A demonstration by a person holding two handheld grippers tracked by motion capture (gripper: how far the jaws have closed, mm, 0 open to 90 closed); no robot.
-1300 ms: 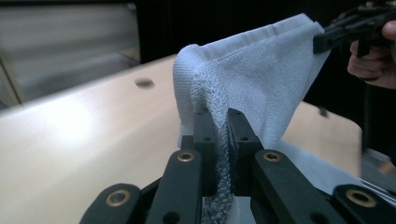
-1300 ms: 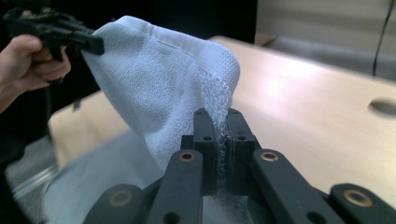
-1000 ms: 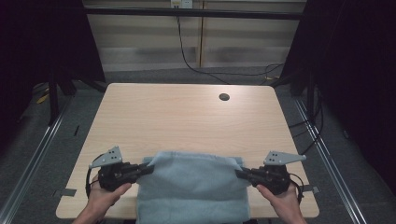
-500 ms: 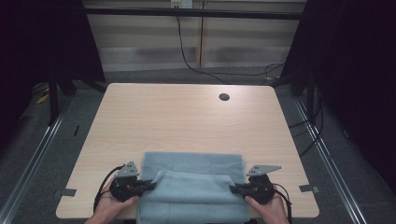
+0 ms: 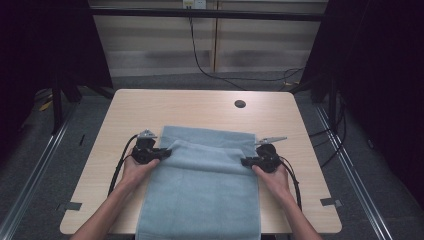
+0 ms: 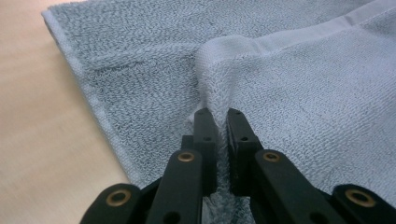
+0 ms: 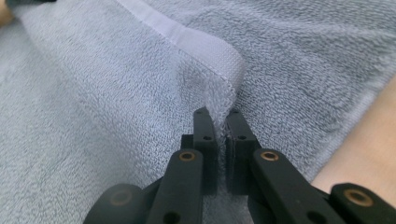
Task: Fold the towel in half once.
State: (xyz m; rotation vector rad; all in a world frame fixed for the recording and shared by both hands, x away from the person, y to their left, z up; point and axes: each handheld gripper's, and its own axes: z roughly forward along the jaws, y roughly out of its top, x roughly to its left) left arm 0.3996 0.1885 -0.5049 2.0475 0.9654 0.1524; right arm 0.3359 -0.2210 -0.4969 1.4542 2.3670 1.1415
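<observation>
The pale blue-grey terry towel (image 5: 202,185) lies on the light wooden desk (image 5: 125,115), hanging over its near edge. It looks soft, limp and light. The left gripper (image 5: 167,152) and right gripper (image 5: 245,161) each pinch a hemmed corner, the best hold.

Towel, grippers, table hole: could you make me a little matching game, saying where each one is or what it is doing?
Things:
1. towel
2. left gripper
3. right gripper
4. hole

States:
A. clamped on the towel's right corner
B. in the tabletop, beyond the towel
C. clamped on the towel's left corner
D. pale blue, partly folded over itself

Pairs: 1-D, 2-C, 3-A, 4-B
</observation>
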